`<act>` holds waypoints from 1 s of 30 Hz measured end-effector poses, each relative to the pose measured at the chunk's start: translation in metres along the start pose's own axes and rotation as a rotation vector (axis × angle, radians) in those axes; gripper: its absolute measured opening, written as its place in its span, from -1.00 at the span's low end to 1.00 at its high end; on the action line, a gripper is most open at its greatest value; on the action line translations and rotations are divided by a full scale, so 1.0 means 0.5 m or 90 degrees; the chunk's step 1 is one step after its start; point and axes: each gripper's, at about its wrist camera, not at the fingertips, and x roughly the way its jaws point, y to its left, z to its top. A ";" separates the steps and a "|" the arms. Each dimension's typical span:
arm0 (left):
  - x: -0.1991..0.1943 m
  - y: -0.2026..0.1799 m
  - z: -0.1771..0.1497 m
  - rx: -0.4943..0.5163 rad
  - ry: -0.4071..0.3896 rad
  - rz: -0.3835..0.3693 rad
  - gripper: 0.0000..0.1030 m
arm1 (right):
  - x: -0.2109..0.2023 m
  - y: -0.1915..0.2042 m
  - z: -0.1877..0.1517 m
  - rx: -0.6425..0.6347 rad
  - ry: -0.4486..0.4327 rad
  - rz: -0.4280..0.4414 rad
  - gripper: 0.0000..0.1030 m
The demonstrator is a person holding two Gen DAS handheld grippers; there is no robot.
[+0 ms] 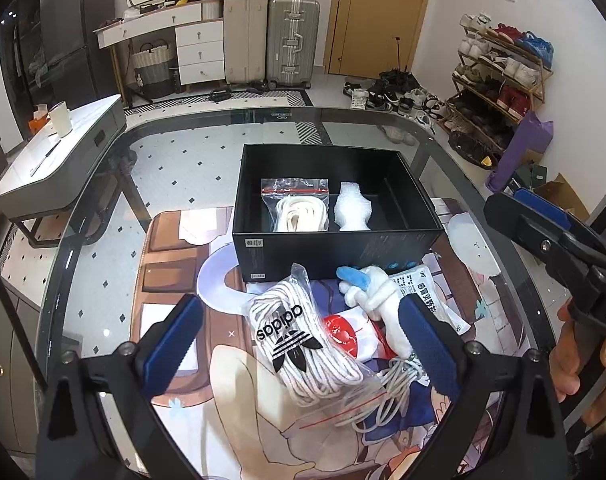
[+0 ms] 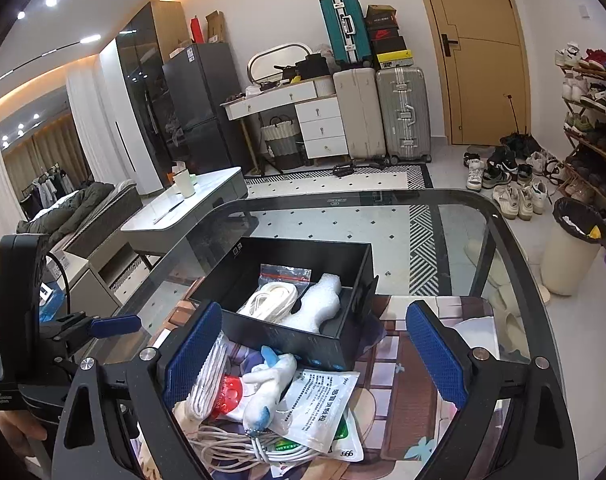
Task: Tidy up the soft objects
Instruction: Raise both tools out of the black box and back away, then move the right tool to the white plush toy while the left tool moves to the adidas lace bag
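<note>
An open black box (image 1: 335, 248) stands on the printed mat. It holds a bag of cream laces (image 1: 301, 208) and a white foam piece (image 1: 353, 208). In front of the box lie an adidas bag of white laces (image 1: 303, 344), a white and blue plush toy (image 1: 371, 292), a white printed packet (image 1: 423, 292) and a coiled pale cable (image 1: 395, 392). My left gripper (image 1: 299, 344) hangs open over the adidas bag, holding nothing. My right gripper (image 2: 315, 356) is open above the plush toy (image 2: 267, 384) and the packet (image 2: 323, 400), also holding nothing.
The mat (image 1: 175, 264) covers a glass table with a dark rounded rim (image 1: 287, 114). A low white table (image 1: 59, 160) with a cup stands to the left. Suitcases (image 1: 271, 40), a shoe rack (image 1: 499, 76) and a bin (image 2: 571, 252) lie beyond.
</note>
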 end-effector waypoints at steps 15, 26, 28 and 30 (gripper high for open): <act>-0.018 0.023 -0.053 -0.028 -0.076 0.008 0.92 | -0.019 0.001 -0.066 -0.005 -0.041 0.000 0.84; 0.013 0.039 -0.085 -0.039 -0.099 0.007 0.92 | 0.003 -0.003 -0.115 -0.014 -0.049 -0.002 0.84; 0.019 0.040 -0.092 -0.038 -0.100 0.006 0.92 | 0.009 -0.007 -0.123 -0.012 -0.049 -0.004 0.84; 0.022 0.040 -0.093 -0.036 -0.103 0.006 0.92 | 0.013 -0.010 -0.127 -0.011 -0.048 -0.004 0.84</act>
